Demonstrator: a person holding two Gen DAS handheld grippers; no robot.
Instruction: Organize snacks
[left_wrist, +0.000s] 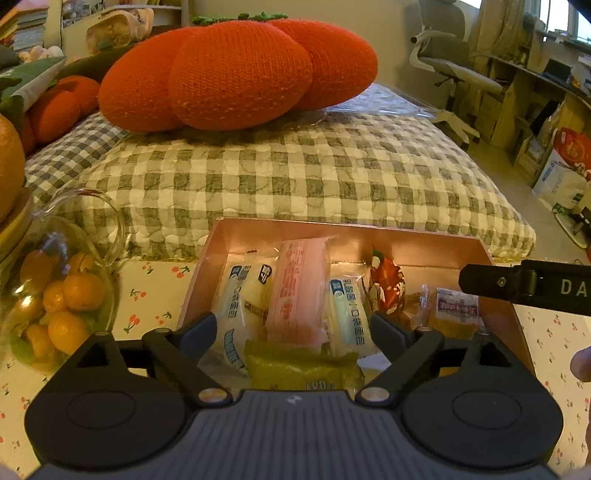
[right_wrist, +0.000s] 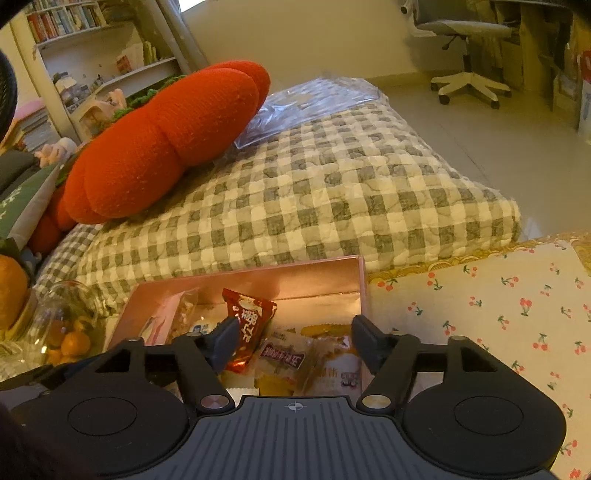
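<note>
Lying under both gaping grippers (left_wrist: 293, 325) (right_wrist: 293, 341): boxed snacks (left_wrist: 299, 291); apparently untouched

The right hand-held gripper (right_wrist: 293, 341) hangs over a pink box (right_wrist: 325, 282) with its jaws apart, nothing pressed between them. In the box lie a red snack packet (right_wrist: 249, 323) just beside the left fingertip, a clear packet with a purple label (right_wrist: 282, 360) and yellow-orange packets (right_wrist: 325, 330). The box sits on a cherry-print tabletop (right_wrist: 480, 314) against a checked mattress (right_wrist: 314, 199) carrying a red knitted cushion (right_wrist: 162, 147). A glass jar of small oranges (right_wrist: 68, 332) stands at left.
</note>
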